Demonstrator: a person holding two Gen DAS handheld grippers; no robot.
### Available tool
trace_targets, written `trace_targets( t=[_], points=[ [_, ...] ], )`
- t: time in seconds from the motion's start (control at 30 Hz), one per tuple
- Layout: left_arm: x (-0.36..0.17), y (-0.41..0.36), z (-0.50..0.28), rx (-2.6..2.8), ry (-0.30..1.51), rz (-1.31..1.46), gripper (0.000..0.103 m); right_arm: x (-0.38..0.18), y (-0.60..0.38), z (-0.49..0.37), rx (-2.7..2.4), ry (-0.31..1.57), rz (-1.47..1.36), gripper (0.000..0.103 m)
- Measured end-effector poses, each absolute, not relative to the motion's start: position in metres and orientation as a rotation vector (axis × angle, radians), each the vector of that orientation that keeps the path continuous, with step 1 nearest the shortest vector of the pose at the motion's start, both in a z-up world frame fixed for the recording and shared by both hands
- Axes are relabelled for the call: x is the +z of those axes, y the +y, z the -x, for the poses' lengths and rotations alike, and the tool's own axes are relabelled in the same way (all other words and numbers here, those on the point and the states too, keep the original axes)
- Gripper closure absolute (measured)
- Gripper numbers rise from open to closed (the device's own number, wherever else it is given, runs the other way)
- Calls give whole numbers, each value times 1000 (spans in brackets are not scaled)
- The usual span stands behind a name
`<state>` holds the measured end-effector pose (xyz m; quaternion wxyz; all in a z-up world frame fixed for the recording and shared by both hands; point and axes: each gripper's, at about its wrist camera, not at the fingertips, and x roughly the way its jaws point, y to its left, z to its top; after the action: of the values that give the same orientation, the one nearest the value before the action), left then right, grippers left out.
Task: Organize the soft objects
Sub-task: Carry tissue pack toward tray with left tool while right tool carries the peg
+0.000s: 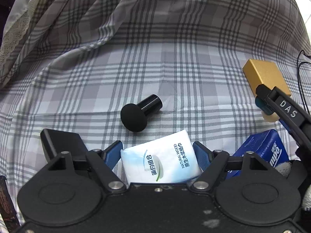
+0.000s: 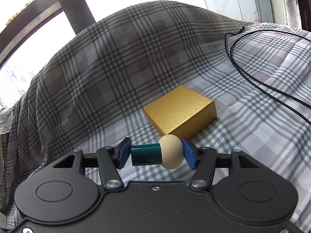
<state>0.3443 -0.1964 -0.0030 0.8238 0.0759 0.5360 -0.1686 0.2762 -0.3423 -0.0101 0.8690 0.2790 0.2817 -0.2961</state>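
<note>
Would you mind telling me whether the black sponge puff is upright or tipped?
Tipped: the puff lies on its side on the plaid sheet.

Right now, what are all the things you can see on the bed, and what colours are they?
tissue pack: one, white with blue print, between the left gripper's pads, which sit at its two sides
black sponge puff: one, black round head on a black handle, lying on the cloth just past the tissue pack
cream sponge puff: one, cream head on a dark green handle, gripped end to end in the right gripper
gold box: one, gold, on the cloth beyond the right gripper
blue box: one, blue, white lettering, right of the tissue pack
cable: one, black, far right
checked cloth: one, grey and white, under everything
left gripper: black, blue pads
right gripper: black, blue pads
</note>
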Motion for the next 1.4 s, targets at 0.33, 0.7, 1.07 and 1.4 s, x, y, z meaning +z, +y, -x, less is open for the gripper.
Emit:
trace_targets(
  t=[0.33, 0.7, 1.07, 1.4],
  points=[
    [88, -140, -289, -451, 998, -78, 26, -10, -342, -283, -589, 626, -567, 47],
    [154, -43, -167, -514, 888, -59, 26, 1, -328, -295, -546, 674, -419, 47],
    [124, 19, -89, -469, 926, -26, 26, 69, -311, -254, -389, 582, -405, 47],
    [71, 27, -55, -408, 975, -8, 26, 107, -275, -122, -181, 582, -438, 47]
  ],
)
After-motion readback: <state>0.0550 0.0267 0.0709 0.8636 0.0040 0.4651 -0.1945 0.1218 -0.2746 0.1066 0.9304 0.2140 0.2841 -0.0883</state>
